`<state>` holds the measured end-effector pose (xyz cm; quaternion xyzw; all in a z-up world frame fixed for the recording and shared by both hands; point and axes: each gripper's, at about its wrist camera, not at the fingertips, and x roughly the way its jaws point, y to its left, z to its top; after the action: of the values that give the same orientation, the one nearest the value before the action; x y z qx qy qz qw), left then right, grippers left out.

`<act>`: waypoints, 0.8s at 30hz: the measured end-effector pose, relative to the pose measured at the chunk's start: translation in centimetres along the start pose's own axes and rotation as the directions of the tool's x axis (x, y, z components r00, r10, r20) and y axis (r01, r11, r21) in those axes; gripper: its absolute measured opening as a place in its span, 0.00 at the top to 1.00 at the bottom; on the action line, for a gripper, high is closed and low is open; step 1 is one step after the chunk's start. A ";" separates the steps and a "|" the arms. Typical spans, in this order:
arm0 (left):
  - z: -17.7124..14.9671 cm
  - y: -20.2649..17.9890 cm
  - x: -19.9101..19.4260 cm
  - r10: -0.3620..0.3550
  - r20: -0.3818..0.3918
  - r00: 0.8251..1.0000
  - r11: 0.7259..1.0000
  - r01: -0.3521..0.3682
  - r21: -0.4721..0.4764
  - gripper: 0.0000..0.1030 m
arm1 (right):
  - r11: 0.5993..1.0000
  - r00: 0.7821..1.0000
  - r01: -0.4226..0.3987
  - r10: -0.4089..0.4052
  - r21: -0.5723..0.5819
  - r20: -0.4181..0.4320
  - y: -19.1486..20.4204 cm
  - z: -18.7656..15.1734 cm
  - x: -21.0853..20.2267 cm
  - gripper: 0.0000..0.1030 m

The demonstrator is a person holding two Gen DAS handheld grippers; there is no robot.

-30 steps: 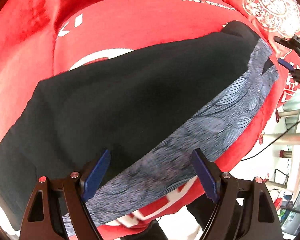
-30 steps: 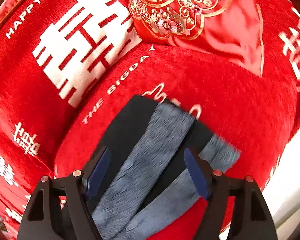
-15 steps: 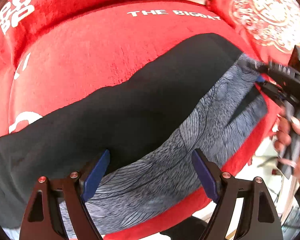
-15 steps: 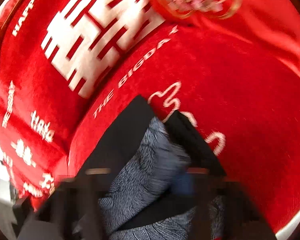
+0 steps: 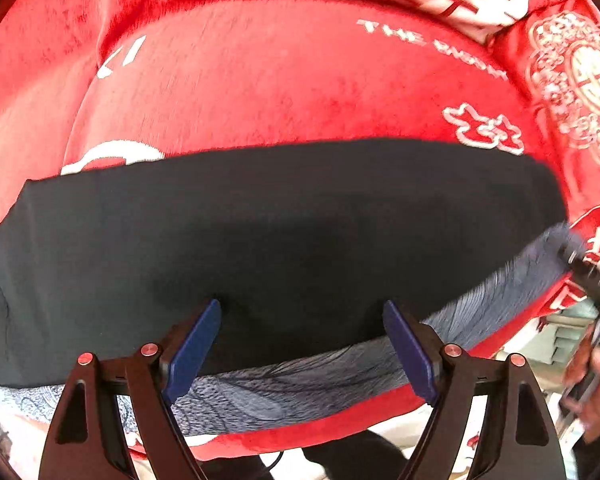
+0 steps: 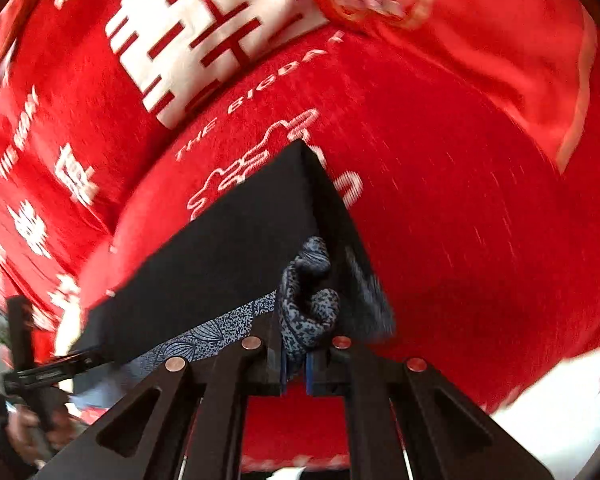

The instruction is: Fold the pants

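Right wrist view shows my right gripper (image 6: 296, 364) clamped on a bunched corner of the black stretchy pants with a grey-blue patterned side stripe (image 6: 228, 256); its jaws have just been closing, and a wad of the patterned fabric is pinched between the pads. The pants lie lengthwise along the seat of the red plush sofa cover printed with white characters (image 6: 480, 220), the near edge running beside the sofa's front rim. In the left wrist view my left gripper (image 5: 302, 348) hangs wide apart over the near edge of the pants (image 5: 284, 232), holding nothing, its pads astride the black cloth and the patterned stripe.

I judge the fabric thin, light and limp: it will sag and trail off one grip, and probably drag on the plush pile rather than slide. I would take hold with the left at the near hem line, pinching both layers, so the fold lifts evenly.

No containers are in sight; a red embroidered cushion (image 5: 580, 84) sits at the far right.
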<state>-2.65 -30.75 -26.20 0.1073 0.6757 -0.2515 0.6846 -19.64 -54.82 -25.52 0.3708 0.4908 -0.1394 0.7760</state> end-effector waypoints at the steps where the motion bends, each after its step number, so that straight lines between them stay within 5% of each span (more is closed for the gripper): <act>1: -0.3 -0.2 -0.1 -0.003 0.015 1.000 1.000 0.002 0.011 0.19 | 0.999 0.999 -0.001 0.002 -0.042 0.040 0.9 0.8 -0.4 0.94; 4: -0.6 -0.9 0.0 0.006 0.044 0.999 0.999 -0.008 0.039 0.19 | 0.984 0.992 0.060 -0.039 -0.169 0.124 3.5 2.1 -1.6 0.95; 9: 0.0 -2.5 1.7 0.087 0.011 0.996 0.993 -0.088 0.074 0.11 | 0.985 0.993 0.117 -0.119 -0.126 -0.006 0.5 0.8 2.7 0.92; 11: 0.0 -3.6 -0.2 0.031 0.080 0.996 0.993 -0.040 0.115 0.11 | 0.969 0.986 0.169 -0.169 -0.180 0.012 1.5 1.1 1.6 0.72; 12: -0.1 -3.9 -1.0 0.028 0.116 0.993 0.991 -0.043 0.130 0.11 | 0.953 0.973 0.230 -0.226 -0.200 0.041 2.1 1.3 0.7 0.45; 13: 0.0 -3.9 -1.3 0.024 0.130 0.991 0.990 -0.041 0.135 0.11 | 0.927 0.952 0.303 -0.288 -0.219 0.101 3.1 1.3 -0.6 0.27; 16: 0.4 -1.9 -1.6 0.027 0.138 0.990 0.998 -0.035 0.060 0.11 | 0.854 0.934 0.342 -0.262 -0.391 0.243 8.1 0.4 -2.8 0.26; 20: 0.1 2.1 -1.3 0.076 0.126 0.989 0.995 -0.068 -0.066 0.11 | 0.719 0.966 0.257 -0.176 -0.645 0.188 15.0 -1.8 1.0 0.26; 24: -1.2 3.9 0.9 0.185 0.064 0.981 0.982 -0.183 -0.035 0.11 | 0.614 0.981 0.193 -0.132 -0.766 0.142 19.8 -3.8 5.3 0.26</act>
<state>-1.78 -27.03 -27.87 0.1509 0.6433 -0.1806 0.7285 -8.14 -37.72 -22.33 -0.0503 0.5064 0.0028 0.8608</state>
